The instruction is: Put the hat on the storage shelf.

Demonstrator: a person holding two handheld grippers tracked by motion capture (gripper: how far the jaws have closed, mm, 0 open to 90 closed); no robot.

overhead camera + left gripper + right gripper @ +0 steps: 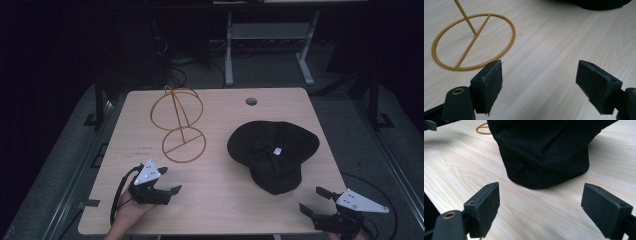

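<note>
While my left gripper (167, 181) hovers over the near left of the bench (220, 210), its jaws stand wide with nothing between them, pointed toward the gold wire stand (178, 122), whose ring base (474, 41) lies flat just ahead. My right gripper (314, 200), at the near right corner, also gapes wide and empty. The black hat (272, 152) lies on the bench just beyond it, right of the stand.

A pale wooden table (220, 200) carries everything — its top has a round cable hole (251, 101) near the far edge. Beyond it, on the dark floor, stands a grey metal frame (270, 35), with loose cables (175, 65) to its left.
</note>
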